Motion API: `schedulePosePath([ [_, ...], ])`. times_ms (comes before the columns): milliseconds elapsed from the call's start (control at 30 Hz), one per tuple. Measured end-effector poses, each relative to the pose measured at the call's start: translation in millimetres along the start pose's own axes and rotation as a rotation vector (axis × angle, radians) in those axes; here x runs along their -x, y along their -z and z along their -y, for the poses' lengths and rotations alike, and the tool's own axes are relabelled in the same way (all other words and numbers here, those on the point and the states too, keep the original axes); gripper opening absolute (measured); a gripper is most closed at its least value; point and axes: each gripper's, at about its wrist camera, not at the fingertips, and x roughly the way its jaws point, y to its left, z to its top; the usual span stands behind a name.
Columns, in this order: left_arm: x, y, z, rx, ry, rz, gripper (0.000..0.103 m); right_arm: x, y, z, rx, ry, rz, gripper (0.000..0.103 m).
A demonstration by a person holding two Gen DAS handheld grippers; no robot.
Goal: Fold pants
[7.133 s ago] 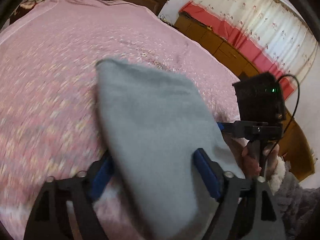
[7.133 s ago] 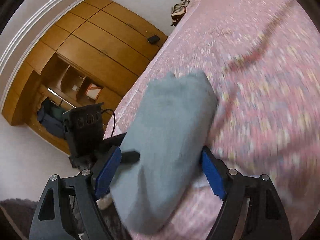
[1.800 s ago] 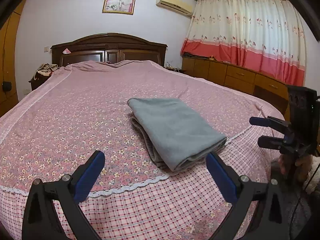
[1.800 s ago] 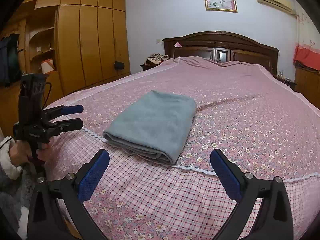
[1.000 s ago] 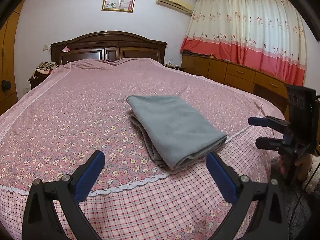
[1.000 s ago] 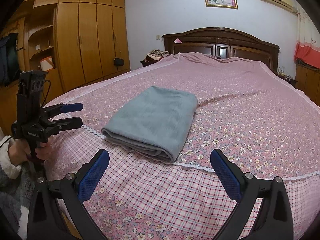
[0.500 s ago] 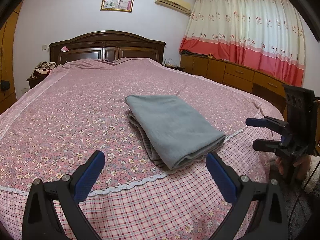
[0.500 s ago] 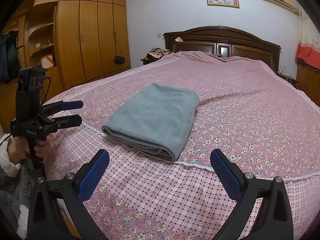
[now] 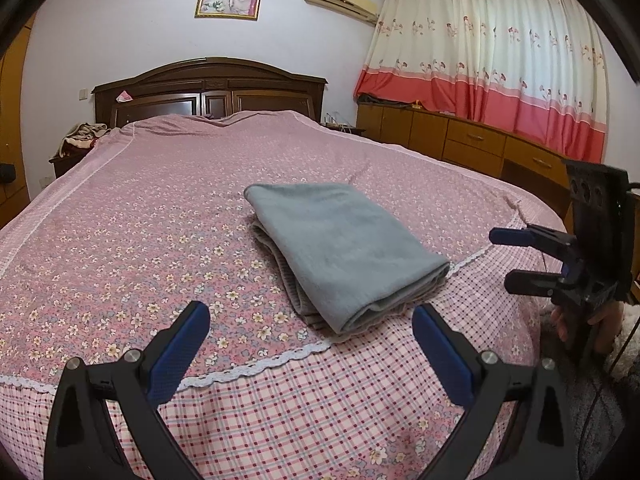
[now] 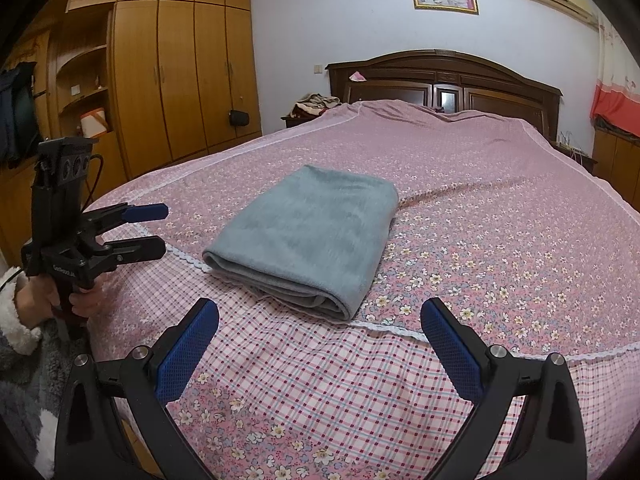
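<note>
Bed (image 9: 120,208) carries folded pants (image 9: 340,248) mid-frame; left gripper (image 9: 308,340), right gripper (image 10: 320,332) wide open, empty, clear of pants: fold apparently complete.

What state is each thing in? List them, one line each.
Grey pants: folded into a compact stack, lying flat on the bed, touched by neither claw.
Left claw: open, empty, held back from the pants.
Right claw: open, empty, held back from the pants.
Floral bedspread: spread over the bed, mostly smooth.
Curtains: drawn shut.
Wardrobe doors: closed.
</note>
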Motion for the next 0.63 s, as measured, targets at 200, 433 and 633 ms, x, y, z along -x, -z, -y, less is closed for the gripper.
schedulePosePath([
  [200,-0.9,0.7,0.0,0.000,0.006,-0.009,0.103,-2.7,0.4,-2.8,0.010,0.002,-0.011,0.103],
  [433,-2.0,2.4,-0.2,0.005,0.014,-0.012,0.103,-6.1,1.8,-6.6,0.020,0.006,-0.021,0.103],
  [633,-0.4,3.7,-0.4,0.011,0.017,-0.009,0.103,-7.1,2.3,-8.3,0.021,0.007,-0.026,0.103],
])
